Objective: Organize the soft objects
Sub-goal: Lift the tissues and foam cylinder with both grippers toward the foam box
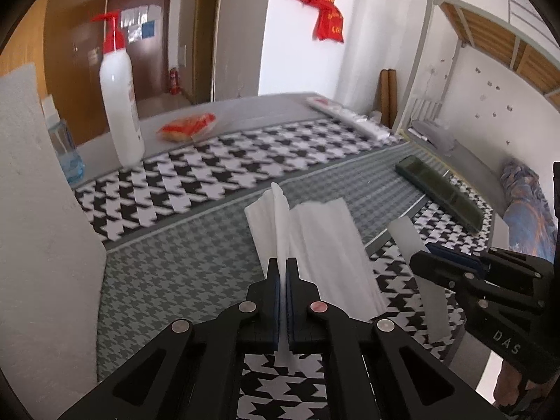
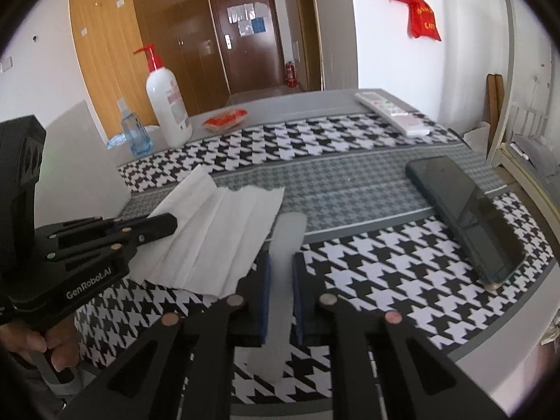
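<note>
White paper tissue (image 1: 315,245) lies creased on the houndstooth cloth (image 1: 196,189), and the left gripper (image 1: 282,269) has its jaws pressed together on the tissue's near edge, so that the sheet fans away toward twelve o'clock in the left wrist view. At about three o'clock from it, the right gripper (image 2: 281,262) is clamped on a thin frosted plastic strip (image 2: 287,241), which sticks out past the fingertips and touches the tissue's right edge. Farther right, at two o'clock, a dark phone (image 2: 465,217) rests apart from both. By my reading the step in hand is folding or flattening the tissue, with the strip serving as a straightedge. Next the strip probably needs laying across a crease while the left grip keeps the sheet taut; pulling too hard could tear it.
</note>
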